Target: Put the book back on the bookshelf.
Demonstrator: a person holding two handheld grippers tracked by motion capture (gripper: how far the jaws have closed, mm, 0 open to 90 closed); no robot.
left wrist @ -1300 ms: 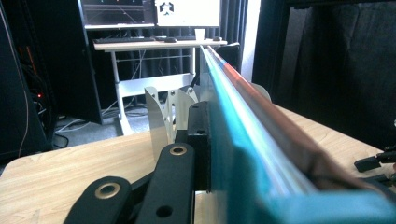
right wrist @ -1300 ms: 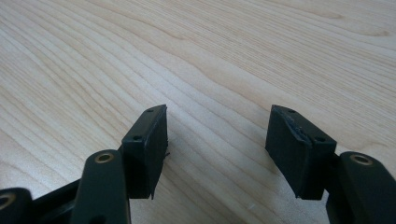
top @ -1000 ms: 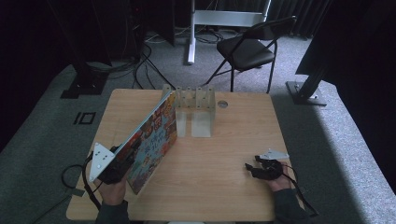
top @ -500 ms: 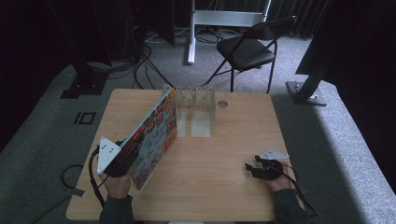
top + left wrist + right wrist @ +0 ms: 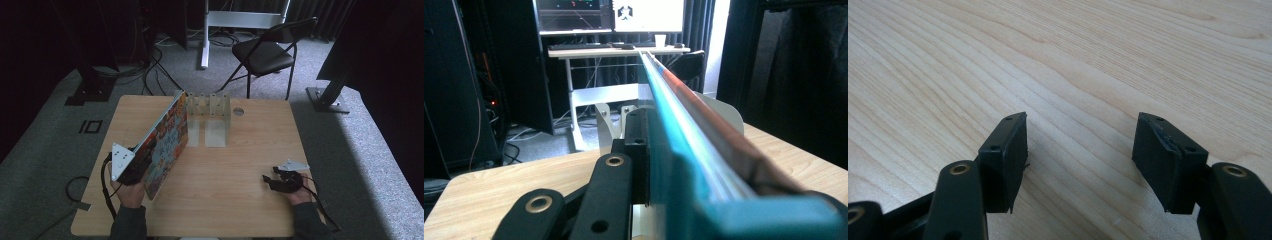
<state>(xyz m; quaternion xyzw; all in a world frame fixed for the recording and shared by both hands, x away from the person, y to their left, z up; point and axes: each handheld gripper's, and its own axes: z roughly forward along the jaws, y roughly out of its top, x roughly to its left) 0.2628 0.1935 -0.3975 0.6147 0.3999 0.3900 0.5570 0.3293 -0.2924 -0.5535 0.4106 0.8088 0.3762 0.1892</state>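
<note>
Book [image 5: 167,142] nearer rack [image 5: 209,106], left-gripped

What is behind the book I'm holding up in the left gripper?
Past the far end of the book, a metal rack with upright dividers stands on the table. The book's tilted cover hides the rack's leftmost slot and the tabletop beneath the book.

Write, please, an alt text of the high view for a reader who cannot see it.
The left gripper holds a colourful book on edge, tilted, its far end at a metal rack near the wooden table's far edge. The right gripper rests open on the table near its right side, holding nothing. A black folding chair stands behind the table.
</note>
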